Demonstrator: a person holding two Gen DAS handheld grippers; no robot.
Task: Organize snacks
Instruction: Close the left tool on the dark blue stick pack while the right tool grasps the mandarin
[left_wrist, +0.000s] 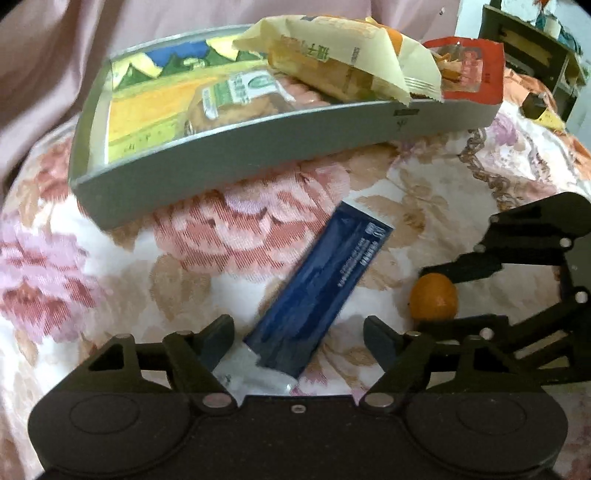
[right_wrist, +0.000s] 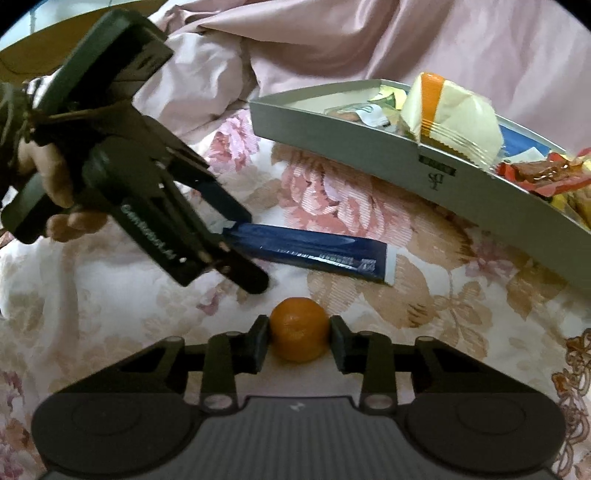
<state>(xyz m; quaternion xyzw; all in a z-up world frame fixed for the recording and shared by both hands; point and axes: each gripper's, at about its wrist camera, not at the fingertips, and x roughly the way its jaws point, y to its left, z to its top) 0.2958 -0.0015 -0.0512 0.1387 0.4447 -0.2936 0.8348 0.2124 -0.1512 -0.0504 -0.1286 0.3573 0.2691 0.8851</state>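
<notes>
A long dark blue snack packet (left_wrist: 317, 288) lies on the floral bedspread; it also shows in the right wrist view (right_wrist: 310, 249). My left gripper (left_wrist: 299, 341) is open, its fingers on either side of the packet's near end. My right gripper (right_wrist: 299, 341) is shut on a small orange (right_wrist: 299, 328), which rests on the bedspread; the orange also shows in the left wrist view (left_wrist: 434, 297). A grey tray (left_wrist: 258, 147) behind holds several snack packets: a cream packet (left_wrist: 343, 62), a green-labelled one (left_wrist: 236, 99), a red one (left_wrist: 469, 70).
A pink quilt (right_wrist: 369, 40) is bunched up behind the tray (right_wrist: 369, 147). The floral bedspread (left_wrist: 110, 258) covers the whole surface. A dark shelf unit (left_wrist: 528, 48) stands at the far right.
</notes>
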